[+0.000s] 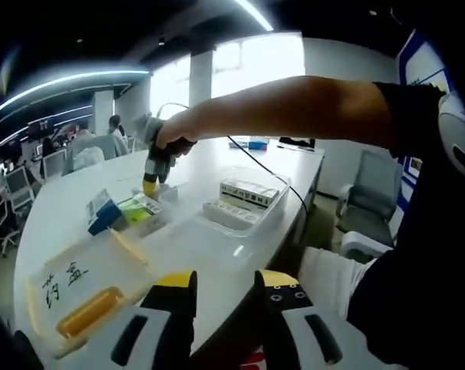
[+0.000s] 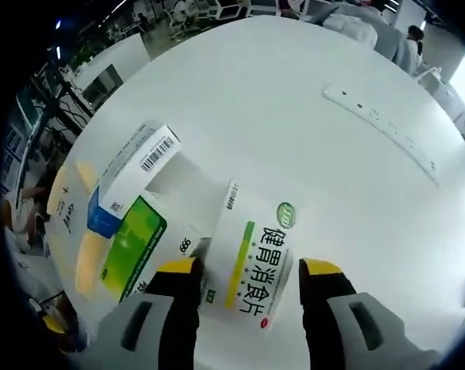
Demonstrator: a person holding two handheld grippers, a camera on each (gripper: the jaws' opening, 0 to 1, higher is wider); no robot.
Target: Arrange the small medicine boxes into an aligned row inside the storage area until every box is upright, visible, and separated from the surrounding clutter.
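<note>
Left gripper view takes in the whole white table point(image 1: 217, 231): a clear tray point(image 1: 244, 202) holding two long boxes, a small cluster of medicine boxes point(image 1: 124, 212), and the right gripper point(image 1: 150, 183) poised over them in the person's hand point(image 1: 174, 135). The left gripper point(image 1: 226, 289) hangs back, jaws parted on nothing. Right gripper view goes close: the right gripper's point(image 2: 247, 270) jaws spread wide either side of a white box point(image 2: 251, 266), its long axis running up between them, not pinched. A green box point(image 2: 132, 247) and a barcoded white-and-blue box point(image 2: 128, 173) sit left, partly overlapping, edges hard to separate.
</note>
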